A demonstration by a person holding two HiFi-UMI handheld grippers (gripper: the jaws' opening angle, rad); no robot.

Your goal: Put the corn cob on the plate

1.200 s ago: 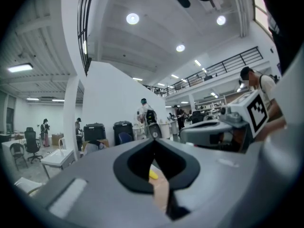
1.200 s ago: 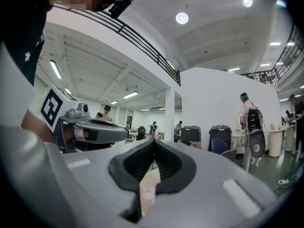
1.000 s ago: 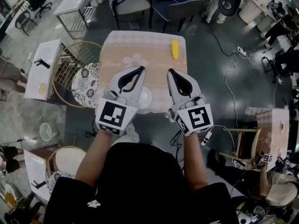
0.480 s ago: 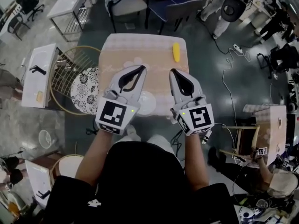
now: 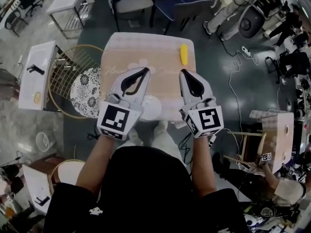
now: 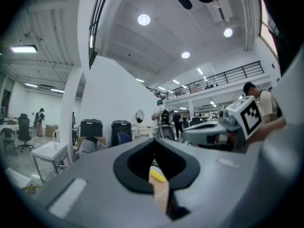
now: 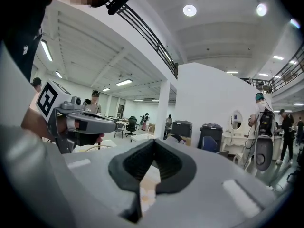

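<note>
The yellow corn cob point(image 5: 183, 54) lies on the far right part of the small table point(image 5: 121, 50) with a pale flowered cloth. A white plate point(image 5: 150, 108) sits at the table's near edge, partly hidden under my left gripper point(image 5: 146, 71). That gripper is shut and empty, held level above the table's left half. My right gripper point(image 5: 183, 73) is shut too, with nothing in it, and its tips are a short way nearer me than the cob. The left gripper view shows the corn cob point(image 6: 157, 175) through the hole in the shut left gripper point(image 6: 154, 140). The right gripper point(image 7: 154, 141) looks onto the flowered cloth.
A round gold wire stand point(image 5: 68, 62) holding a patterned plate point(image 5: 86, 85) stands left of the table, with a white side table point(image 5: 36, 72) beyond it. Chairs point(image 5: 133, 4) stand behind the table. Cables point(image 5: 238, 81) run over the floor at right, near a wooden stool point(image 5: 274, 135).
Both grippers have been carried forward, still shut, and the table now sits a little closer below them. The person's feet now show under the table's near edge.
</note>
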